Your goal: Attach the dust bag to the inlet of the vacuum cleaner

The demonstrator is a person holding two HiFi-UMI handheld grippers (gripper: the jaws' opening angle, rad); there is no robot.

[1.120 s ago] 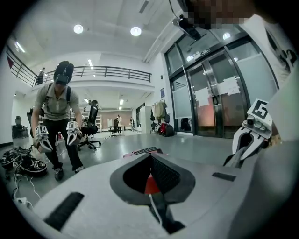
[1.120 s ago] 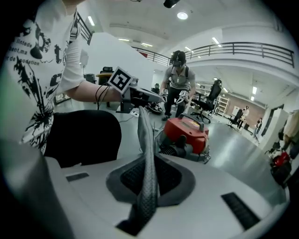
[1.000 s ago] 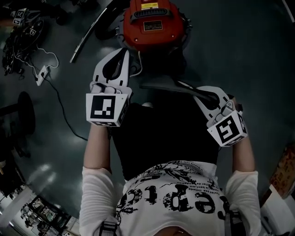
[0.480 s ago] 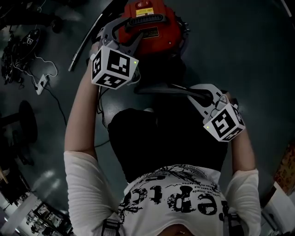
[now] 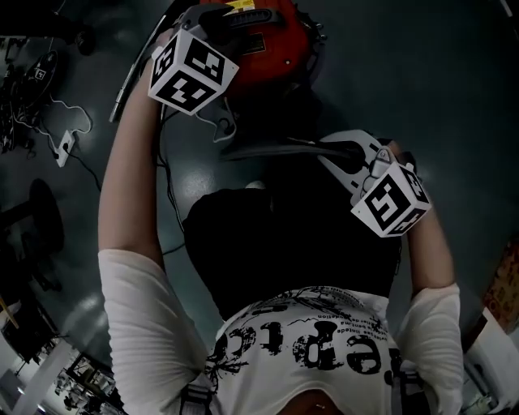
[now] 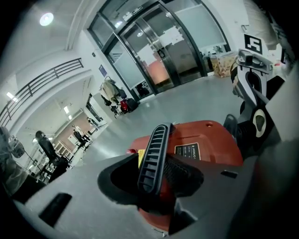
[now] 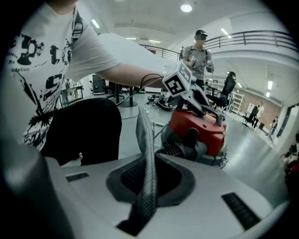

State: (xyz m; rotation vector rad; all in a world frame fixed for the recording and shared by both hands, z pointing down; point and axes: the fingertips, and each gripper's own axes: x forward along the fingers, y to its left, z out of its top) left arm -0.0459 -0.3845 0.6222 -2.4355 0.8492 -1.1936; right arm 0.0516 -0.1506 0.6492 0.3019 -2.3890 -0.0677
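The red vacuum cleaner (image 5: 272, 44) stands on the floor ahead, also in the left gripper view (image 6: 208, 142) and the right gripper view (image 7: 198, 123). My left gripper (image 5: 220, 18) reaches over its top. Its jaws are closing with the black ribbed carry handle (image 6: 153, 156) between them, and a gap still shows on one side. My right gripper (image 5: 328, 150) is shut on the grey rim of the dust bag (image 5: 268, 151). That rim stands edge-on between its jaws (image 7: 145, 140). The bag's dark body seems to hang toward the person's lap.
A white power strip (image 5: 63, 146) with its cable lies on the floor at the left. A metal wand (image 5: 130, 85) lies beside the vacuum. A dark stool base (image 5: 40, 207) is at the far left. Another person (image 7: 200, 51) stands beyond the vacuum. Glass doors (image 6: 163, 56) are far ahead.
My left gripper has let go of the bag's left edge, swung forward and rolled, and now straddles the vacuum's handle. My right gripper has drifted slightly, still holding the rim.
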